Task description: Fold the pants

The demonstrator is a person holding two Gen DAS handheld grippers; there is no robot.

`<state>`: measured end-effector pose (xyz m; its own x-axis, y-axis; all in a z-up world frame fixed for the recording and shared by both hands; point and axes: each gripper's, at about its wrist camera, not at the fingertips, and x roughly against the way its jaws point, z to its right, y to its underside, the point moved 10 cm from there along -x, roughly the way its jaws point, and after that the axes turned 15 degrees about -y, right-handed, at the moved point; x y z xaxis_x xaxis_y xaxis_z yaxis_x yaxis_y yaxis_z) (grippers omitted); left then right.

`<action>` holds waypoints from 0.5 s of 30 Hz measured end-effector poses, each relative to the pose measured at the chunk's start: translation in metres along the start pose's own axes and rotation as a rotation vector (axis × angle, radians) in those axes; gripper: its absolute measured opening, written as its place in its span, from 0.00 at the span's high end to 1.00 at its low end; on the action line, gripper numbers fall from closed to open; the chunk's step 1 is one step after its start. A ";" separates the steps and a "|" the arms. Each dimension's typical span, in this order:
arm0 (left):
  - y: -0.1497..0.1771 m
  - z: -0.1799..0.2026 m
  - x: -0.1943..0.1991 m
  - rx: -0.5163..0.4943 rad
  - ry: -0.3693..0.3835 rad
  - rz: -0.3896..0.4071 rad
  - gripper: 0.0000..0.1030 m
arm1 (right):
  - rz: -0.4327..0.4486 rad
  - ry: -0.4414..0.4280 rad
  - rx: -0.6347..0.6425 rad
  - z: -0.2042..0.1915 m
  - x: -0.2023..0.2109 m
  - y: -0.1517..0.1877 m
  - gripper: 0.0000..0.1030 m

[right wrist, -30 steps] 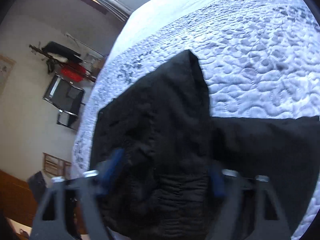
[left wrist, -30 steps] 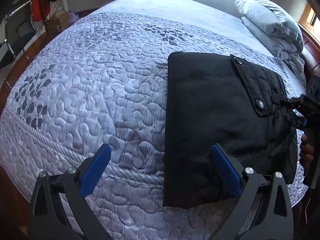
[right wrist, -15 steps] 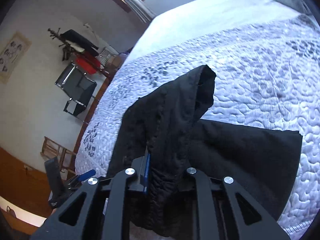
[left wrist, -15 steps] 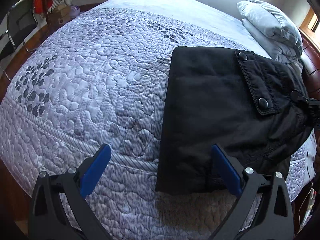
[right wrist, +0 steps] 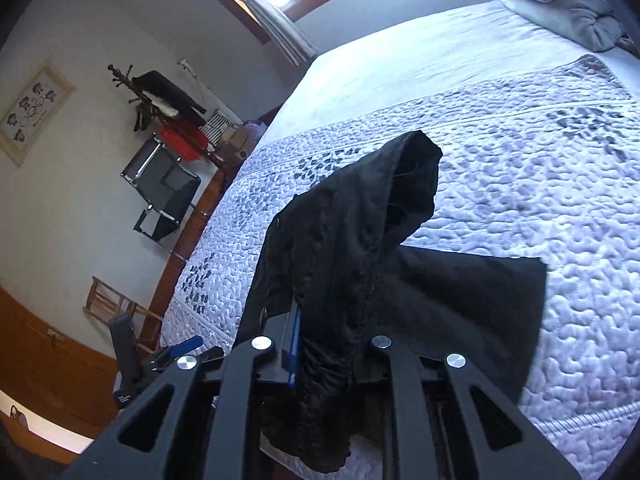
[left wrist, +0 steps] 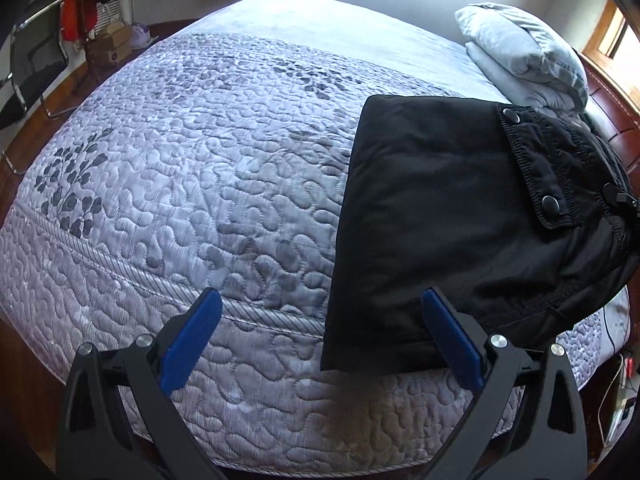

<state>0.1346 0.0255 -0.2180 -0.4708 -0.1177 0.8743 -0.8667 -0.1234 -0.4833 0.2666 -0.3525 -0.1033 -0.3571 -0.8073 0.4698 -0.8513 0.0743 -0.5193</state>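
Observation:
Black pants (left wrist: 436,216) lie folded on the quilted bed (left wrist: 200,184), at its front right. A flap with two snap buttons (left wrist: 536,164) lies on top near the waistband. My left gripper (left wrist: 320,336) is open and empty, just above the bed's front edge, with its right finger over the pants' near edge. My right gripper (right wrist: 332,356) is shut on the waistband end of the pants (right wrist: 360,232) and holds it lifted off the bed, so the cloth stands up in a peak.
Folded grey pillows (left wrist: 524,52) lie at the head of the bed. A dark wooden bed frame (left wrist: 612,112) runs along the right. A black chair (right wrist: 164,192) and a coat rack (right wrist: 160,100) stand on the floor beyond the bed's far side.
My right gripper has closed on the waistband end and raised it off the bed. My left gripper has drawn back a little and stayed open.

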 end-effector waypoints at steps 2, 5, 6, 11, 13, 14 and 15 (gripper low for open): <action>0.001 0.005 0.004 -0.013 0.001 0.005 0.03 | 0.007 0.009 -0.012 0.006 0.008 0.001 0.85; 0.002 0.011 0.008 -0.025 0.007 0.009 0.03 | 0.018 0.022 -0.042 0.020 0.019 0.006 0.85; 0.003 0.014 0.009 -0.033 0.005 0.008 0.03 | 0.022 0.026 -0.053 0.026 0.021 0.008 0.85; 0.007 0.020 0.011 -0.059 0.003 0.003 0.03 | 0.023 0.034 -0.125 0.056 0.021 0.021 0.84; 0.010 0.023 0.011 -0.071 0.002 -0.001 0.03 | 0.023 0.034 -0.158 0.070 0.017 0.027 0.84; 0.011 0.024 0.011 -0.079 0.000 -0.003 0.03 | 0.024 0.035 -0.170 0.076 0.015 0.029 0.84; 0.012 0.024 0.011 -0.084 -0.002 -0.003 0.03 | 0.024 0.035 -0.183 0.083 0.013 0.031 0.84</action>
<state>0.1236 -0.0011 -0.2154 -0.4676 -0.1189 0.8759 -0.8791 -0.0408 -0.4749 0.2671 -0.4092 -0.1721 -0.3889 -0.7832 0.4852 -0.8969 0.2014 -0.3937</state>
